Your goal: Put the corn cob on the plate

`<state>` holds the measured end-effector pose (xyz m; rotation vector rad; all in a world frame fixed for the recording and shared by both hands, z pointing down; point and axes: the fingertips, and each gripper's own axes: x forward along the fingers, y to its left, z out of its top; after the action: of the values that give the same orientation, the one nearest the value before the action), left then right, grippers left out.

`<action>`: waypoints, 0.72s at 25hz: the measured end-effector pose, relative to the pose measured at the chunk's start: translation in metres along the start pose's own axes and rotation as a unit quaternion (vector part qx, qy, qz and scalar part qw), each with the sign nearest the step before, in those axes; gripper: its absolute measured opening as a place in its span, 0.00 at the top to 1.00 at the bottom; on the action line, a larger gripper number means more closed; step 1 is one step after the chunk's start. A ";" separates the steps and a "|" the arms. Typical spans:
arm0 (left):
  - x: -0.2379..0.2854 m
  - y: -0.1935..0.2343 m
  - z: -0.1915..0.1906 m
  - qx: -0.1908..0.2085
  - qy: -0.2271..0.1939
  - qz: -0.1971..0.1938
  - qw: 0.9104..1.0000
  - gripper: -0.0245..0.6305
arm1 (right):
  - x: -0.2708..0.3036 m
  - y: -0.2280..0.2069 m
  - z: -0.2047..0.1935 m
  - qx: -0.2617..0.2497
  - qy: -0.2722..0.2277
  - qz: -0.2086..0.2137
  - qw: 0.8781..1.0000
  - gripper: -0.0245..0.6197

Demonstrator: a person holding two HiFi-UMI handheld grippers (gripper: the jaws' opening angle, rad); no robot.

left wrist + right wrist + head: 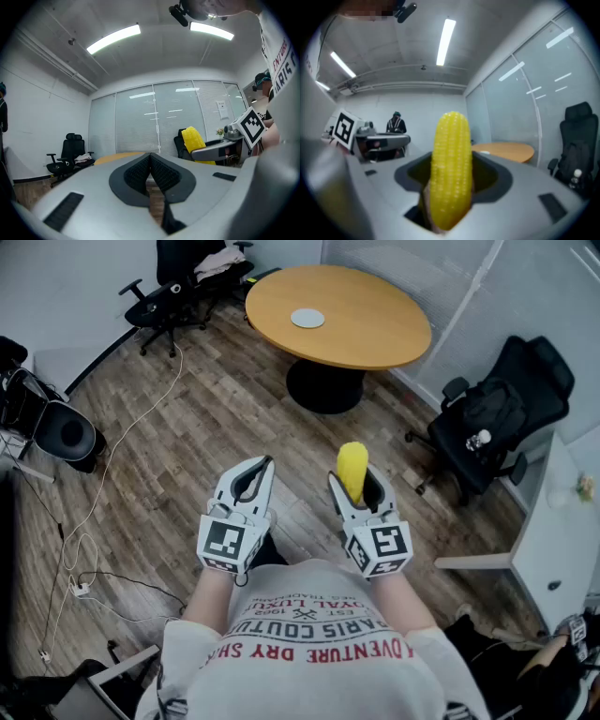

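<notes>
Office room with a wood floor (187,427), and only the pickup looks done so far. The left gripper (261,470) is closed with nothing in it. The plate (307,318) sits bare on the round table (375,329), well ahead. The right gripper (356,486) is clamped on the corn cob (352,463). Still to do: carry it over and set it down. Count: two grippers, one cob, one plate, one table.
</notes>
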<state>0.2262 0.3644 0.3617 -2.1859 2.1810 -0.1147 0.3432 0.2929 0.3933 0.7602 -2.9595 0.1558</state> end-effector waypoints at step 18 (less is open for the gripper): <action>0.013 0.021 -0.016 -0.034 0.013 0.017 0.999 0.91 | 0.021 -0.006 -0.008 0.035 0.017 0.009 0.999 0.54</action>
<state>0.2034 0.3517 0.3762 -2.1943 2.2673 -0.0694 0.3278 0.2787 0.4041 0.7309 -2.9433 0.2709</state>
